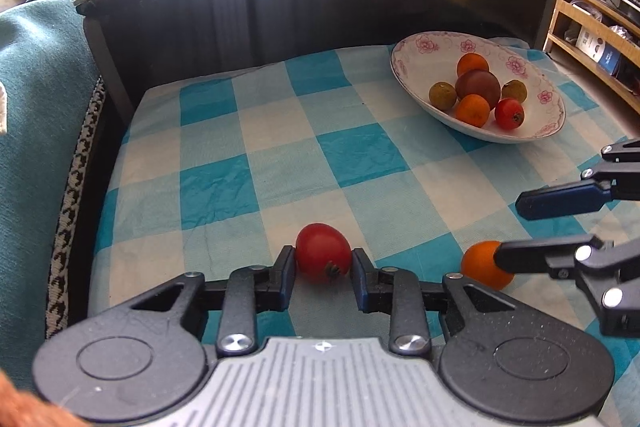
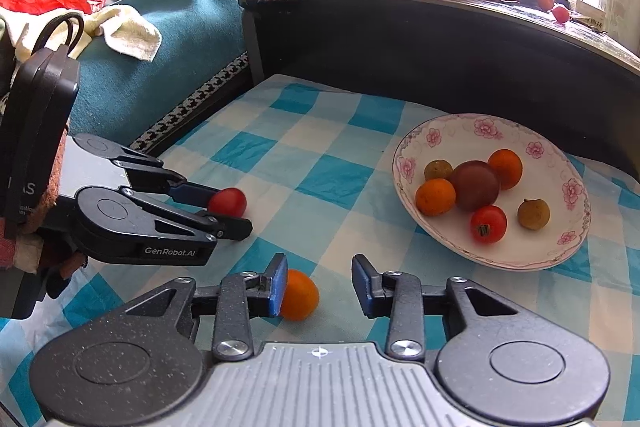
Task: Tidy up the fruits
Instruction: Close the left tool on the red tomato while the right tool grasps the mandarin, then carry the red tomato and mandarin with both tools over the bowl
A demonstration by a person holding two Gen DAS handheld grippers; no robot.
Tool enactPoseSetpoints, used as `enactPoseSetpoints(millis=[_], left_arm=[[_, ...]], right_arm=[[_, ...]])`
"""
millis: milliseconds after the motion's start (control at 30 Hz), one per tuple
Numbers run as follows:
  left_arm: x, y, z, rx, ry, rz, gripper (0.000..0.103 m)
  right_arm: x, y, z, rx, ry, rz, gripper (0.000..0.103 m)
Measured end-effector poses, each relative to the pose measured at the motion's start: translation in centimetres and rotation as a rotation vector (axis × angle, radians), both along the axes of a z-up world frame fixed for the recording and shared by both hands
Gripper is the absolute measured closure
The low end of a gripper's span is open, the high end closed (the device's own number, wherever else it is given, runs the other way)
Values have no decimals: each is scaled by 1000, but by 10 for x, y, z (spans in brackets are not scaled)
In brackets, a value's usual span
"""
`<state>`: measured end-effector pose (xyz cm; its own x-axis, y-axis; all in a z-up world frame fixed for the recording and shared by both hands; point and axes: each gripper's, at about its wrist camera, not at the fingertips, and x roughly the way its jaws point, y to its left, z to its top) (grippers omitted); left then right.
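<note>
The left gripper [image 1: 323, 269] sat closed around a red tomato [image 1: 323, 251] on the checked cloth [image 1: 248, 147], both pads touching its sides. The right gripper [image 2: 319, 281] stood wide open; only its left pad touched a small orange [image 2: 299, 294], the other pad well clear. Beyond them, a flowered bowl [image 2: 412, 143] held two oranges, a dark plum, one tomato and two brownish-green fruits.
</note>
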<state>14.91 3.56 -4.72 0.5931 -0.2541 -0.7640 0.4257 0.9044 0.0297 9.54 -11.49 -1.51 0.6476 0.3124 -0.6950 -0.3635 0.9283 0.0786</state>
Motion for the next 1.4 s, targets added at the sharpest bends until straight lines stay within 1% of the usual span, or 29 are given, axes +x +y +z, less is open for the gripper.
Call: enactPoseSetpoints(millis=[233,367,400,600,767,933,1133,1333,1400], left_arm=[[0,-2,0,14,-6,4,65],[-1,-5,1,27,-10,7,65],[-2,-6,1,33,-14,6,65],[-4,-13,3,82,-40,-13,65],[-11,-27,4,136,-74,-55,65],[-19,-40,6,171,-97,-95,65],[-25,-56,8,159,-72,-131,65],[-29,-68,16,62,23,-138,65],[-32,-74,18,43,43,-134,65]], right_arm=[[0,10,-10,-10,44,42,72],[2,13,-18,-17,69,34,75],[3,14,-19,-21,74,30,77],[3,15,-22,-23,78,4,78],[1,13,-18,-57,69,-38,78],[-3,2,-11,-97,57,-94,78],[-14,-18,-1,-142,52,-158,78],[-26,-31,4,-185,57,-189,78],[-30,-36,6,-193,54,-196,78]])
